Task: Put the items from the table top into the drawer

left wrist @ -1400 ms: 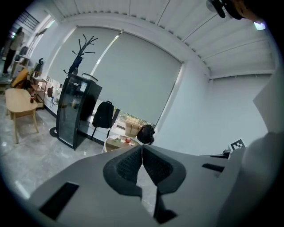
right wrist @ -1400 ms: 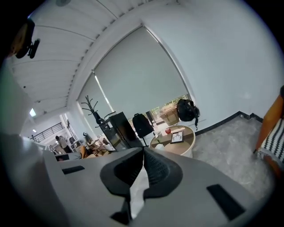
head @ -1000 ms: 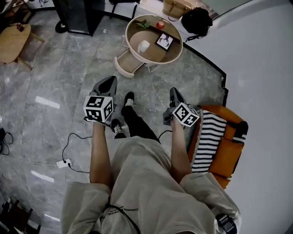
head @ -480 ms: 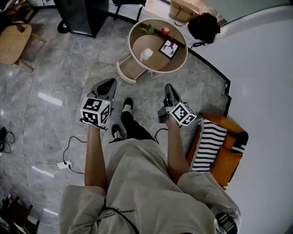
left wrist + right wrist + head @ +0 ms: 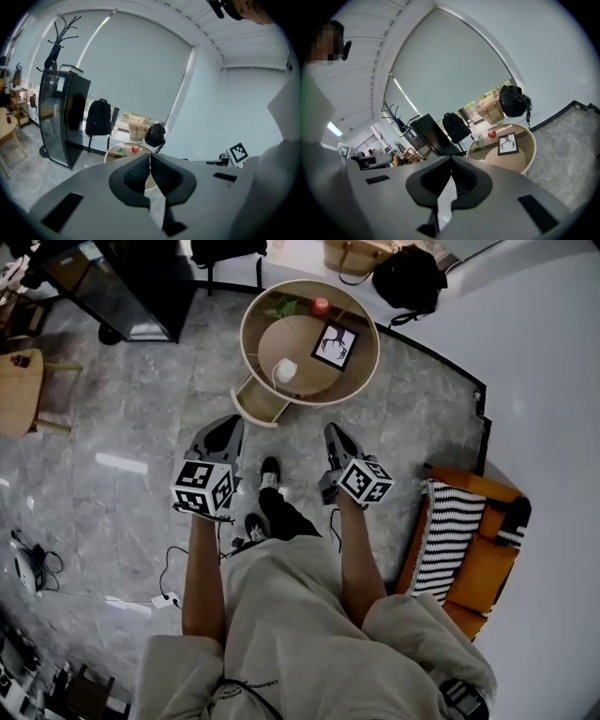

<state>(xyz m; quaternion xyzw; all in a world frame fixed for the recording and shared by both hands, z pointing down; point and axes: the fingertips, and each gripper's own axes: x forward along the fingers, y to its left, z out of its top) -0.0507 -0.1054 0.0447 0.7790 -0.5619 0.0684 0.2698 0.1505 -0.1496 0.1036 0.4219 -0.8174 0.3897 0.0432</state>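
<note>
Head view: framed picture (image 5: pixel 335 343) on tabletop (image 5: pixel 294 337), likely light, rigid, fragile; take it by one edge. Your left gripper (image 5: pixel 228 426) and right gripper (image 5: pixel 334 435): jaws together, empty.

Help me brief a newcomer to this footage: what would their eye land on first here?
Front and centre in the head view are the left gripper and right gripper, each with a black-and-white marker cube, jaws together and empty. Beyond them stands a round table holding a framed picture, a red round object and a small white object, its drawer pulled open. An orange chair with a striped cushion sits at the right.
</note>
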